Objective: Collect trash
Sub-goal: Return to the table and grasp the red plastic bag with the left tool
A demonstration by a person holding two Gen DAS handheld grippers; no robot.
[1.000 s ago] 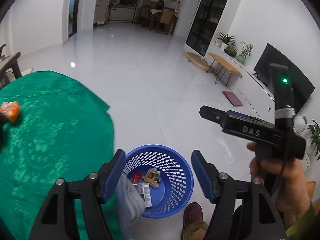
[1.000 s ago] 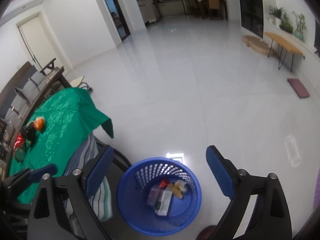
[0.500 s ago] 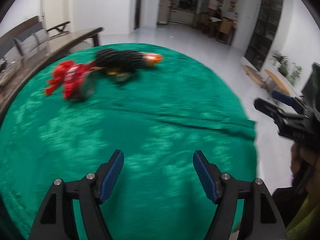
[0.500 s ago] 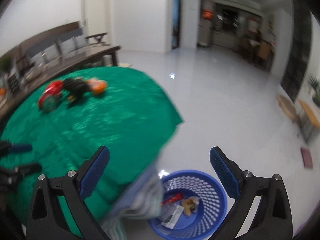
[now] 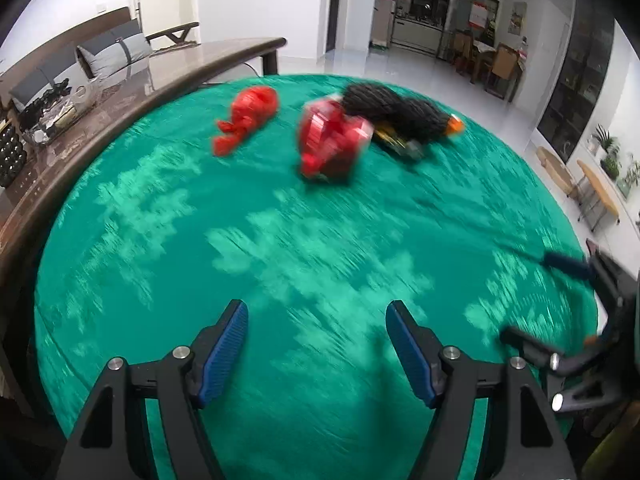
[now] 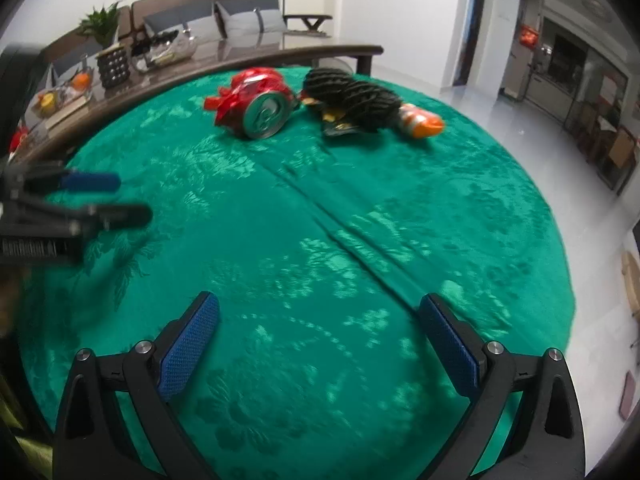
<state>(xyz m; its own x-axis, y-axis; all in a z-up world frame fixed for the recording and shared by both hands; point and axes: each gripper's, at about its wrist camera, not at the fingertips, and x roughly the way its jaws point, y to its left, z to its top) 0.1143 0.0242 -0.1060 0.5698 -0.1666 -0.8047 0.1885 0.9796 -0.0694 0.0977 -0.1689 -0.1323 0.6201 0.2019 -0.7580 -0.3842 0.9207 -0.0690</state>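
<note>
Left camera: the left gripper (image 5: pixel 316 344) is hanging over the green cloth (image 5: pixel 280 264) with jaws apart, nothing in them. The trash is sitting at the far side: red wrapper (image 5: pixel 248 118), crushed red can (image 5: pixel 332 146), black mesh (image 5: pixel 396 114). Right camera: the right gripper (image 6: pixel 320 344) is gaping empty too, nothing blocking the can (image 6: pixel 262 112), the mesh (image 6: pixel 352 98) or the orange packet (image 6: pixel 422 120). A glass bowl (image 6: pixel 168 52) is sitting on the wooden table (image 6: pixel 256 56) behind, contents too blurry.

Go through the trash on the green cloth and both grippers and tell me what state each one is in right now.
Left gripper: jaws open, empty, over the cloth.
Right gripper: jaws open, empty, over the cloth.
Can: on its side, crushed, end facing the right camera.
Red wrapper: crumpled, lying apart from the can in the left view.
Black mesh: bunched up, lying over a wrapper.
Orange packet: lying flat beside the mesh.
Cloth: spread, one long crease.
</note>
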